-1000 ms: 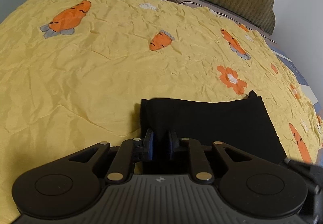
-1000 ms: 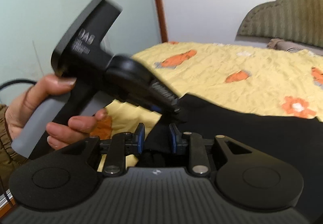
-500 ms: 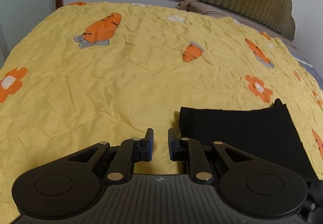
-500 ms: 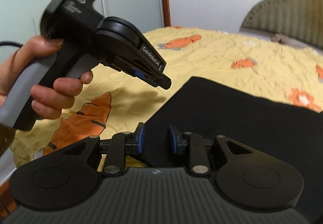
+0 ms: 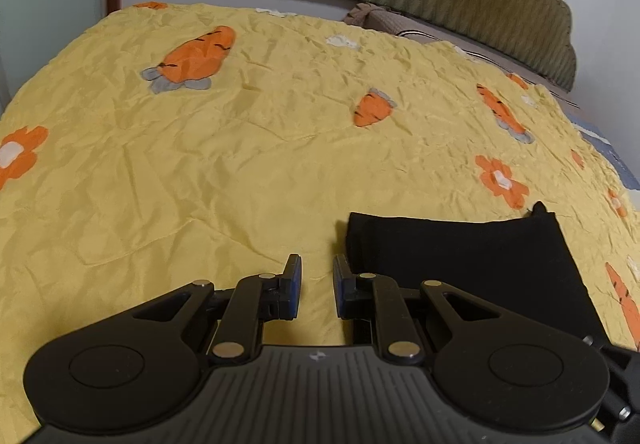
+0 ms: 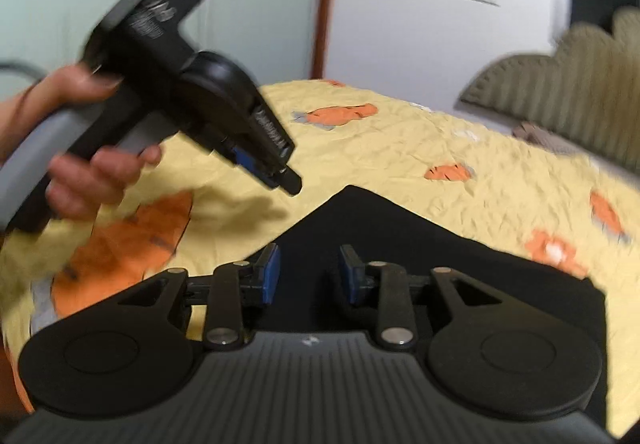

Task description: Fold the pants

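Pants (image 5: pixel 468 264) folded flat on bedspread (image 5: pixel 240 171), left gripper (image 5: pixel 316 286) lifted off, nearly together, right gripper (image 6: pixel 308 274) just widened, released.

The pants (image 5: pixel 468 264) are plain black and lie folded into a compact, flat, roughly rectangular bundle on a yellow bedspread (image 5: pixel 240 171) printed with orange carrots and flowers. The fabric looks smooth, with no visible creases or markings. In the left wrist view the folded edges run fairly straight, and a small point of cloth sticks up at the far right corner. In the right wrist view, which is blurred, one corner of the bundle points away from the camera.
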Action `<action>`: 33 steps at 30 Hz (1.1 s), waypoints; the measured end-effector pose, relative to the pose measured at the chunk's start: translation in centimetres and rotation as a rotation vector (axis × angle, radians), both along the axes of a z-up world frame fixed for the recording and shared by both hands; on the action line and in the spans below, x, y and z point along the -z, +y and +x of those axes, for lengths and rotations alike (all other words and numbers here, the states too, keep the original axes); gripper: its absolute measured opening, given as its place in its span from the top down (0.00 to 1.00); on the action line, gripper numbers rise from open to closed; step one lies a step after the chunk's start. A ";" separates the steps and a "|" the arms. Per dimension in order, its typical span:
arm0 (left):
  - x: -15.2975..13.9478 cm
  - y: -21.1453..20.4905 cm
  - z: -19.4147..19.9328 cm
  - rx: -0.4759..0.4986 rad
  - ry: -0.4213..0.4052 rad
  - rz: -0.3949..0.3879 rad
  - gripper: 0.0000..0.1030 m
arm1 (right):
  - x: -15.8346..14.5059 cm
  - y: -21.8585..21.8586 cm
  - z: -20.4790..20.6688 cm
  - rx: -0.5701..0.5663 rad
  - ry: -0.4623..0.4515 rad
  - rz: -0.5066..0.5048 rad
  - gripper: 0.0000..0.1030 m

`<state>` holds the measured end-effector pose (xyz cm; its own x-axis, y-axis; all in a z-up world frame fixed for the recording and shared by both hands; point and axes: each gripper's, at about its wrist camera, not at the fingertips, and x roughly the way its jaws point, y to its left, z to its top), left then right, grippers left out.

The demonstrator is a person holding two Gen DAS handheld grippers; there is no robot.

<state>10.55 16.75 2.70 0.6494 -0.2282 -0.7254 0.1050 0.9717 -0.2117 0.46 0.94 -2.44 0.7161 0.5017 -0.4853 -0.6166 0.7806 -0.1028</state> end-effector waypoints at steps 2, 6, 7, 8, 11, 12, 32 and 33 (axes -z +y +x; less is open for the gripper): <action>-0.1 -0.7 0.1 0.031 -0.008 0.001 0.85 | 0.4 0.2 -0.3 -0.029 0.016 -0.038 0.62; -0.3 -2.0 0.4 0.089 -0.013 0.001 0.85 | 0.3 -0.1 -1.1 -0.041 0.035 -0.029 0.62; -0.2 -2.1 0.7 0.104 -0.005 -0.026 0.85 | 0.2 -0.3 -1.5 -0.072 0.040 -0.033 0.62; 0.0 -2.1 1.2 0.129 0.009 -0.060 0.85 | 0.2 -0.4 -2.0 -0.093 0.029 -0.041 0.62; 1.0 -2.2 2.9 0.105 0.068 -0.087 0.85 | 0.5 0.4 -3.9 -0.162 -0.071 -0.162 0.62; 1.3 -1.9 3.3 0.091 0.077 -0.098 0.83 | 0.8 0.9 -4.5 -0.188 -0.114 -0.208 0.62; 0.3 -3.3 2.7 0.134 -0.027 -0.063 0.92 | 3.9 5.0 -5.2 -0.251 -0.325 -0.439 0.83; -0.1 -3.4 2.5 0.138 -0.047 -0.056 0.92 | 3.8 5.0 -5.1 -0.249 -0.322 -0.431 0.83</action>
<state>13.08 13.31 2.75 0.6421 -0.3571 -0.6783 0.2478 0.9340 -0.2572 -4.64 5.90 -6.22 0.7469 0.4793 -0.4609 -0.6612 0.4622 -0.5909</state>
